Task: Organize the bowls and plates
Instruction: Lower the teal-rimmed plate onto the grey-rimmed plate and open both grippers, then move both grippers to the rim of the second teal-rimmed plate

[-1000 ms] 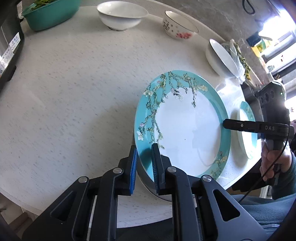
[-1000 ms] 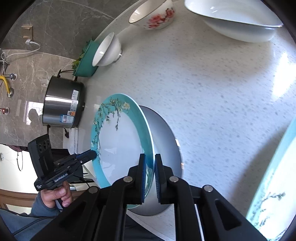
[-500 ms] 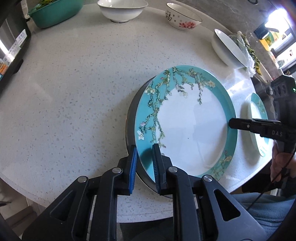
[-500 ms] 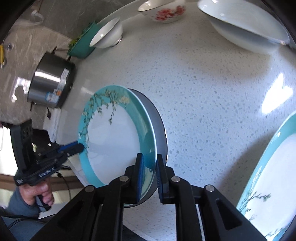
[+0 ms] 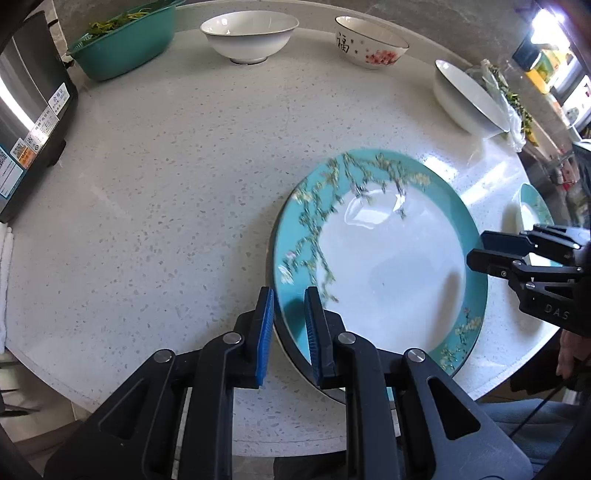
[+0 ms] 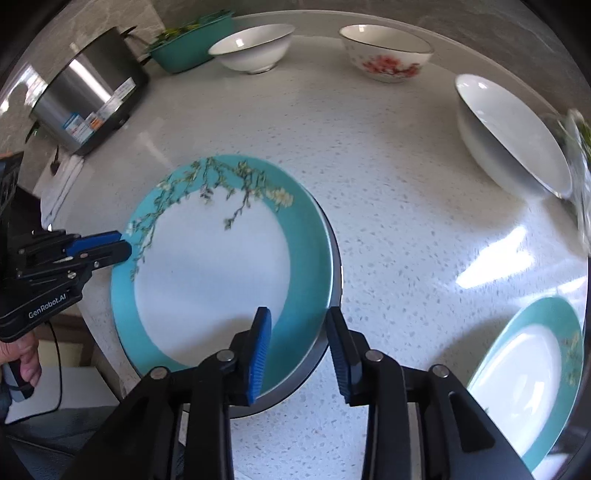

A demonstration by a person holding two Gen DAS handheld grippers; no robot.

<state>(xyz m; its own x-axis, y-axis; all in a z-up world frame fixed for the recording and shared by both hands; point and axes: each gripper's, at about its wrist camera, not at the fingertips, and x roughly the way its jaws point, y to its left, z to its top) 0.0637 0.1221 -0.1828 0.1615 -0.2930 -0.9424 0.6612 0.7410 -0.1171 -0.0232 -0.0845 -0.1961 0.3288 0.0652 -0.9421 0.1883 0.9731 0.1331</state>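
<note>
A large teal plate with a blossom branch (image 5: 388,258) lies flat on the round white table (image 5: 166,184), near its front edge; it also shows in the right wrist view (image 6: 221,266). My left gripper (image 5: 288,325) straddles the plate's left rim with its jaws slightly apart. My right gripper (image 6: 297,347) is open, its jaws astride the plate's right rim. A second teal plate (image 6: 528,362) lies at the right. A plain white bowl (image 5: 249,35), a flowered bowl (image 5: 371,48) and a tilted white bowl (image 5: 469,99) stand at the back.
A teal basin with greens (image 5: 125,44) and a steel cooker (image 5: 26,110) stand at the back left. A plastic bag with greens (image 5: 513,110) lies at the far right. The table's front edge (image 5: 258,443) is just below my grippers.
The plate has gone from tilted and lifted to lying flat on the table. My right gripper has opened and let go of its rim. The left jaws have widened a little.
</note>
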